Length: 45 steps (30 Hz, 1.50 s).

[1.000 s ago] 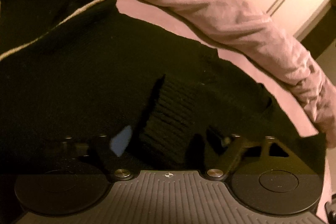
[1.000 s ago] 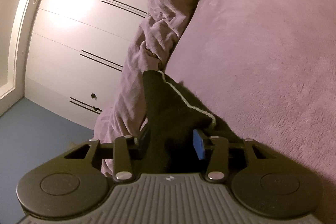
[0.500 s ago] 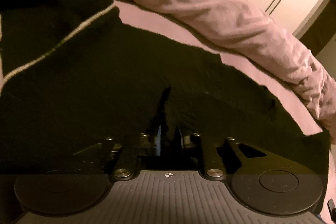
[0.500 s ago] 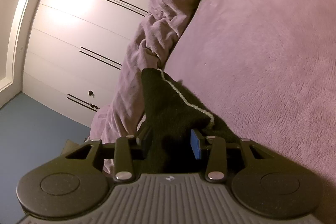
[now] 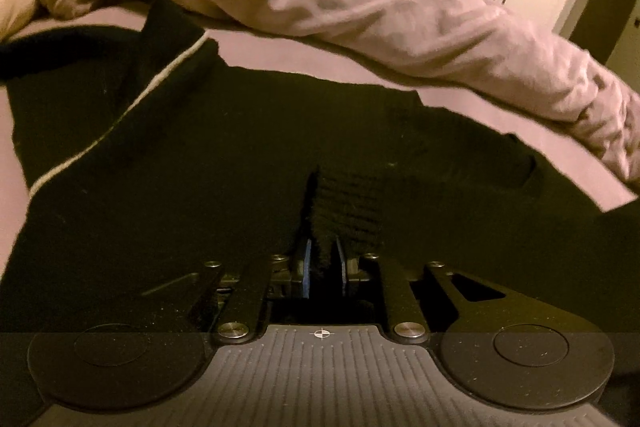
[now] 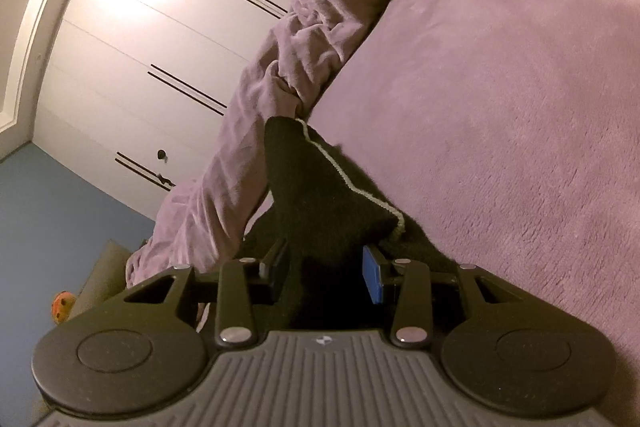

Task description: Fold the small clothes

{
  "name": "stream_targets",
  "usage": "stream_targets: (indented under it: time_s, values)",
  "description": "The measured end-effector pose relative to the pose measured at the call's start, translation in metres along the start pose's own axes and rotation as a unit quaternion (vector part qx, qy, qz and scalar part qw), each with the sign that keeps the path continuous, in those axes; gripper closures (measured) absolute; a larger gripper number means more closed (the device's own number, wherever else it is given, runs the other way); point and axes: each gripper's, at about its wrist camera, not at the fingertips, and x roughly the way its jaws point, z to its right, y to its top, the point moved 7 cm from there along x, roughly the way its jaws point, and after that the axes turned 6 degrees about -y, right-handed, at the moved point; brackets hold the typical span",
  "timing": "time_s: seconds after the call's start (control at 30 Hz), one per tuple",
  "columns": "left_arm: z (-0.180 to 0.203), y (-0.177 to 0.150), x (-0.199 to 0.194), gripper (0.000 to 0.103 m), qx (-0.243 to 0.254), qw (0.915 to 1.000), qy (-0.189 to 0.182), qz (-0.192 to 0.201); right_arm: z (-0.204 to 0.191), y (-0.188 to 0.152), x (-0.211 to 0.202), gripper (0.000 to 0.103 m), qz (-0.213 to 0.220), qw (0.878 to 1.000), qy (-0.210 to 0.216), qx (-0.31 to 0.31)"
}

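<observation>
- The left hand-held gripper [image 5: 322, 269] tips down toward the bed [image 5: 256, 51]. Its two blue pads are pulled close together, and they pinch a ribbed bit of the black sweater [image 5: 208, 163] between them.
- In the left wrist view the black sweater lies spread out flat on the pink bed, filling most of the picture. A thin pale stripe [image 5: 132, 107] runs across it on the left side.
- A crumpled pink blanket [image 5: 360, 3] lies in a long heap on the bed just behind the sweater.
- The right hand-held gripper [image 6: 326, 277] points only a little downward, along the bed [image 6: 500, 87]. Its pads sit partway apart and squeeze a thick bunch of the black sweater [image 6: 316, 187] between them.
- In the right wrist view the held part of the sweater sticks up from the bed in a point, with the pale stripe [image 6: 352, 183] along its edge.
- The pink blanket [image 6: 288, 67] hangs off the side of the bed beside it.
- A white wardrobe [image 6: 140, 47] stands beyond the bed, and the floor [image 6: 52, 219] is blue.
</observation>
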Motion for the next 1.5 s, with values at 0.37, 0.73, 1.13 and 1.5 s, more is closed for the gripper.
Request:
stream_targets:
  time_s: [0.37,0.73,1.13,1.5]
  values:
    - [0.006,-0.003,0.009,0.085,0.039,0.9989,0.020,-0.014,-0.005,-0.004,0.001,0.064,-0.004,0.999,-0.014,-0.038]
    - [0.003,0.011,-0.009,0.097,0.075,0.9964,0.035,0.019,-0.014,-0.011,-0.006,0.060,-0.004,0.991,-0.059,-0.117]
    - [-0.020,0.001,-0.018,0.049,0.089,0.9955,0.034,0.001,-0.022,-0.022,-0.009,0.053,-0.002,0.980,-0.094,-0.175]
    - [-0.001,0.007,0.006,0.069,0.000,0.9992,-0.020,-0.036,-0.030,-0.029,-0.020,0.053,0.002,0.970,-0.113,-0.218]
